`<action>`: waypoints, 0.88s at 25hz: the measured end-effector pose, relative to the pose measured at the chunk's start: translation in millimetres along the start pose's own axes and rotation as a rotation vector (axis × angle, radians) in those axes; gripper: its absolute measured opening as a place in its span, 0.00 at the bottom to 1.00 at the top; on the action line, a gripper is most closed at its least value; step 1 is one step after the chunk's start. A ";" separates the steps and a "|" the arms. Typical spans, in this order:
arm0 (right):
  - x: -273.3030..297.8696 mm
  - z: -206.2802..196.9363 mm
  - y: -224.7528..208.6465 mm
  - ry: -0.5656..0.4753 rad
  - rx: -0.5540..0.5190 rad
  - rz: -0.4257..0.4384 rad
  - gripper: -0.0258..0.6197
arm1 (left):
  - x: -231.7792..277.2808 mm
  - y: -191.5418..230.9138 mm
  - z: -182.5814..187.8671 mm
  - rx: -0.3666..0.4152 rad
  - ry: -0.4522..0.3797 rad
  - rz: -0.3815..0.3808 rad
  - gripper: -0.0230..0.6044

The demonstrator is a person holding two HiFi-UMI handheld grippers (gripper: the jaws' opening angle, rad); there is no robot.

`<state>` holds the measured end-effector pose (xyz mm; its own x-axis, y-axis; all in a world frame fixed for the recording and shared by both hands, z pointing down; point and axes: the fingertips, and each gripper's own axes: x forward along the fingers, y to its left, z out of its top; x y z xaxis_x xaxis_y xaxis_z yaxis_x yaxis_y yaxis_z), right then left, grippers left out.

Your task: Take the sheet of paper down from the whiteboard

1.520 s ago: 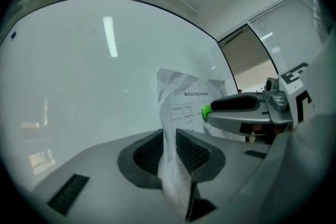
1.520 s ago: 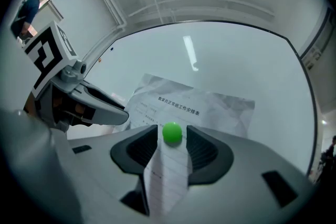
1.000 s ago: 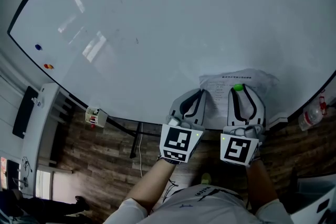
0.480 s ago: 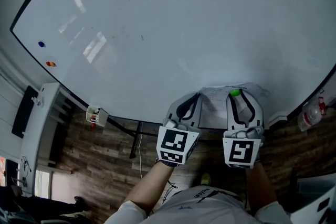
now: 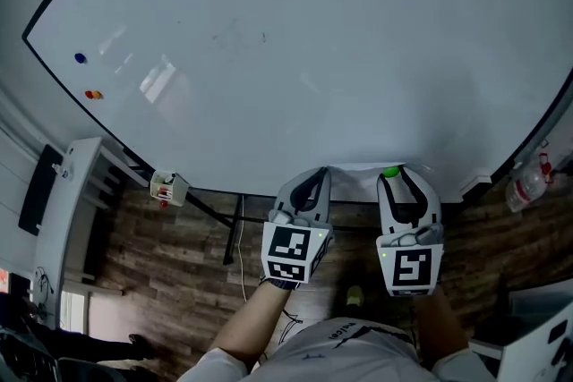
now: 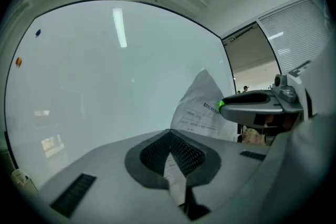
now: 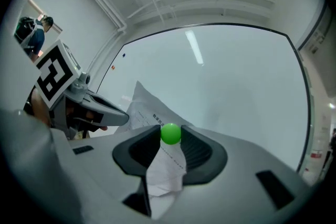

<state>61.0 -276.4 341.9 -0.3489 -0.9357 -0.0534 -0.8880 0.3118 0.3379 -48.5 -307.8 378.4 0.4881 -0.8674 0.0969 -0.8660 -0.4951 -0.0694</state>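
Note:
The sheet of paper (image 6: 201,108), white, printed and crumpled, hangs free in front of the whiteboard (image 5: 295,40), held between both grippers. My left gripper (image 6: 169,135) is shut on one of its edges, which runs down between the jaws. My right gripper (image 7: 170,135) is shut on a green ball magnet (image 7: 170,134), with the paper (image 7: 149,107) pinched under it. In the head view both grippers, left (image 5: 319,174) and right (image 5: 391,175), sit side by side at the board's lower edge. Only a sliver of paper (image 5: 358,167) shows between them there.
A blue magnet (image 5: 81,58) and a red one (image 5: 92,94) stick to the board's left part. A small box of markers (image 5: 166,188) hangs at its lower edge. A white shelf (image 5: 72,192) stands at the left and a bottle (image 5: 528,185) at the right, over wooden flooring.
Both grippers have drawn back and down from the board together, taking the paper and green magnet with them. The sheet no longer lies flat on the board.

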 end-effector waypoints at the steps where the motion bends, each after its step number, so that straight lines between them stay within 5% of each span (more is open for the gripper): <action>1: -4.9 0.7 6.4 -0.001 0.028 0.006 0.24 | -8.0 1.4 -3.4 0.001 0.005 0.002 0.06; 22: -98.9 31.8 99.5 -0.005 0.294 0.070 0.24 | -160.7 7.4 -33.6 -0.021 0.022 0.013 0.06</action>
<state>-2.4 -147.6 351.0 -0.4132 -0.9095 -0.0449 -0.9101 0.4108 0.0541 -136.9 -170.4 395.7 0.4748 -0.8721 0.1180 -0.8743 -0.4828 -0.0499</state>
